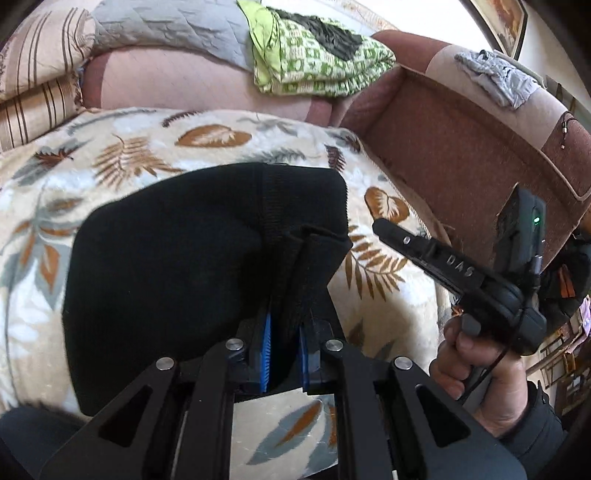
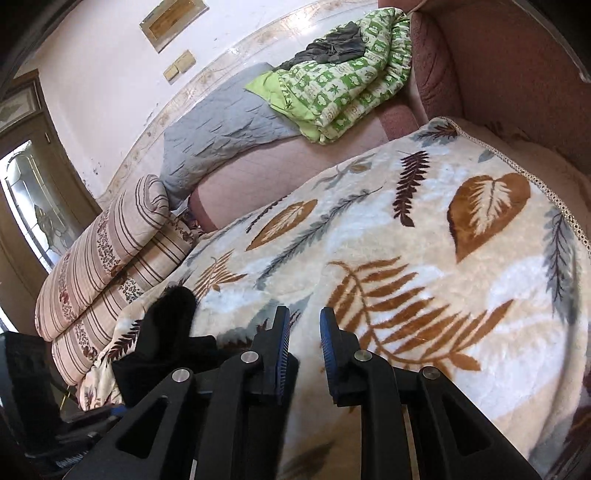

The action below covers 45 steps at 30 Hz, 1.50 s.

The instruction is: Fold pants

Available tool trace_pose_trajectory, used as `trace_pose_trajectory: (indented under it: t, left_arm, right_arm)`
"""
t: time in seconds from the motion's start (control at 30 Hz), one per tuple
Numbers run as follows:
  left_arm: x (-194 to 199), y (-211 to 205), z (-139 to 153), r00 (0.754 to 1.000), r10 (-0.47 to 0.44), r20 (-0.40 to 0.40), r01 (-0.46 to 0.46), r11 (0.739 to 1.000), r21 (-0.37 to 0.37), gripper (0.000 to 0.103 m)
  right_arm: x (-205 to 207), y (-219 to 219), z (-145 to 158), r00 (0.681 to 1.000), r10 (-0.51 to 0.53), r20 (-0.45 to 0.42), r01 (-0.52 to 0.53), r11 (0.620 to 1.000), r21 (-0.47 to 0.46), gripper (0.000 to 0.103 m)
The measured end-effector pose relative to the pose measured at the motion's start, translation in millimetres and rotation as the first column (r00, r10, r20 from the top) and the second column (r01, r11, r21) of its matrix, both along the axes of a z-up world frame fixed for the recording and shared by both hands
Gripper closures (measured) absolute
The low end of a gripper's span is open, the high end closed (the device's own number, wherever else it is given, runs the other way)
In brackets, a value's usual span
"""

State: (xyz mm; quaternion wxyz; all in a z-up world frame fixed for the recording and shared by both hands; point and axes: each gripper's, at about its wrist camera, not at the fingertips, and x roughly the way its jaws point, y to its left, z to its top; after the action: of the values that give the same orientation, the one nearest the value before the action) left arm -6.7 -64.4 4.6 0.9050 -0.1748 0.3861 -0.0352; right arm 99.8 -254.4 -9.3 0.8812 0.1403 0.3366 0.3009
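Note:
The black pants (image 1: 177, 251) lie bunched on the leaf-patterned blanket (image 1: 122, 155). My left gripper (image 1: 286, 332) is shut on a ribbed edge of the pants, with black cloth wedged between its blue pads. My right gripper (image 2: 303, 321) is open and empty, hovering over the blanket (image 2: 424, 240). It also shows in the left wrist view (image 1: 424, 254), held in a hand to the right of the pants. A corner of the pants (image 2: 166, 332) shows at the lower left of the right wrist view.
A green patterned quilt (image 1: 314, 62) and a grey quilt (image 1: 166, 29) lie at the back of the sofa. Striped bolsters (image 2: 110, 258) sit at the left. A brown sofa arm (image 1: 480, 129) with a grey cloth (image 1: 495, 74) rises at the right.

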Motion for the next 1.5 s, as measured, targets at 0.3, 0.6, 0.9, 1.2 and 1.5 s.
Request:
trace_pose_trajectory:
  t: [0.3, 0.6, 0.9, 1.2, 1.5]
  left_arm:
    - [0, -18, -19, 0.996, -0.077, -0.037, 0.077, 0.997, 0.000, 0.069]
    - [-65, 65, 8, 0.997, 0.073, 0.025, -0.064, 0.965, -0.254, 0.064]
    - [-39, 90, -47, 0.964, 0.204, -0.170, -0.245, 0.929, -0.278, 0.089]
    - [-27, 114, 12, 0.980, 0.199, 0.012, -0.189, 0.946, -0.265, 0.088]
    - [42, 118, -50, 0.959, 0.233, -0.161, -0.264, 0.941, -0.212, 0.088]
  right_arm:
    - [-1, 5, 2, 1.000, 0.006, 0.019, -0.006, 1.000, -0.025, 0.084]
    - [-35, 36, 31, 0.947, 0.276, 0.165, -0.273, 0.961, -0.043, 0.084]
    - [-57, 76, -30, 0.894, 0.434, -0.114, -0.447, 0.841, -0.303, 0.092]
    - [-38, 59, 15, 0.936, 0.352, 0.025, -0.346, 0.928, -0.141, 0.087]
    - [0, 106, -37, 0.953, 0.299, -0.053, -0.300, 0.899, -0.320, 0.091]
